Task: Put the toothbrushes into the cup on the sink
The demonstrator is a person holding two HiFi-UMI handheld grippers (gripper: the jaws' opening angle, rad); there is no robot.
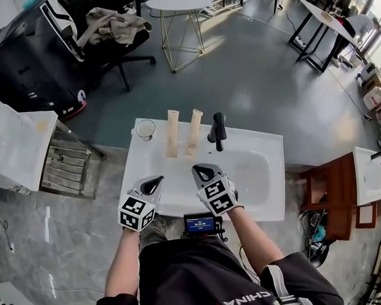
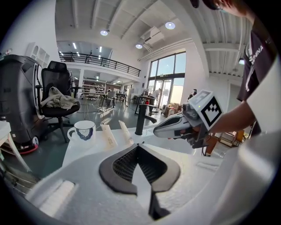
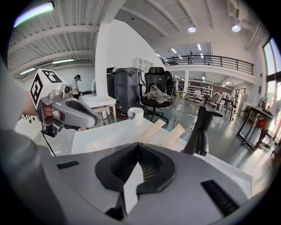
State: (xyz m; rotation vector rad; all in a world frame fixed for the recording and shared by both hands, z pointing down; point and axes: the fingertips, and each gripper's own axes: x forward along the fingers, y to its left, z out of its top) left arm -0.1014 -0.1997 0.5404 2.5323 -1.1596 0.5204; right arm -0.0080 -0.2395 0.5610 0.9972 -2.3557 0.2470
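Note:
Two long beige toothbrush packs [image 1: 172, 133] [image 1: 193, 133] lie side by side on the back ledge of the white sink [image 1: 260, 145]. The white cup [image 1: 145, 129] stands at the ledge's left corner, left of the packs. Both grippers hover over the basin's near side, well short of the packs. My left gripper [image 1: 157, 180] is shut and empty, and my right gripper [image 1: 201, 170] is shut and empty too. The left gripper view shows the cup [image 2: 83, 130], the packs [image 2: 108, 136] and the right gripper [image 2: 175, 125]. The right gripper view shows the cup [image 3: 135, 116] and the packs [image 3: 152, 130].
A black faucet [image 1: 217, 130] stands on the ledge just right of the packs. A white cabinet [image 1: 18, 145] is at the left and a wooden cabinet [image 1: 333, 198] at the right. Beyond the sink stand a black office chair [image 1: 108, 32] and a round table [image 1: 179, 2].

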